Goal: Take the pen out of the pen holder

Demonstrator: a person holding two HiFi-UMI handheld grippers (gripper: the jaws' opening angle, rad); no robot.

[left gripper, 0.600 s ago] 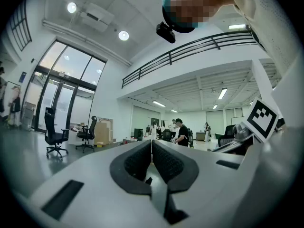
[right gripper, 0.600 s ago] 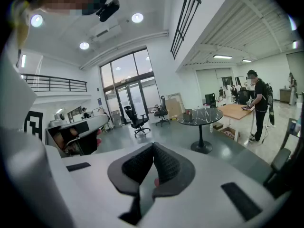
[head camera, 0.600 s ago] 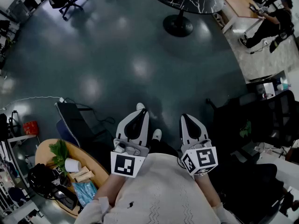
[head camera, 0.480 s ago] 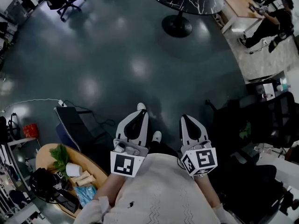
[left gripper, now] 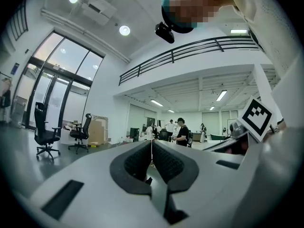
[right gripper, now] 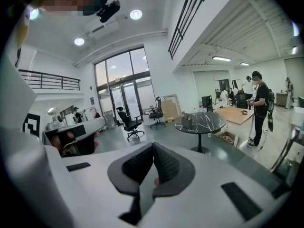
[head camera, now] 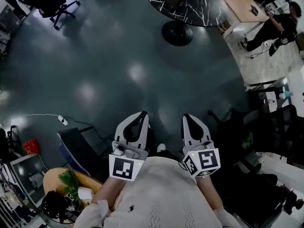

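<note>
The left claw and the right claw are both closed tight with nothing in them. No pen or pen holder shows anywhere. It may be on the little bench down on the left, so turn there first, then open one claw.

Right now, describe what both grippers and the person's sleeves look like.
The left gripper and right gripper have pale grey, rounded shells that taper to a point. Their fingers are lined with black textured pads. Each gripper carries a white cube printed with black square markers. The sleeves are cream knit with a faint zigzag pattern.
</note>
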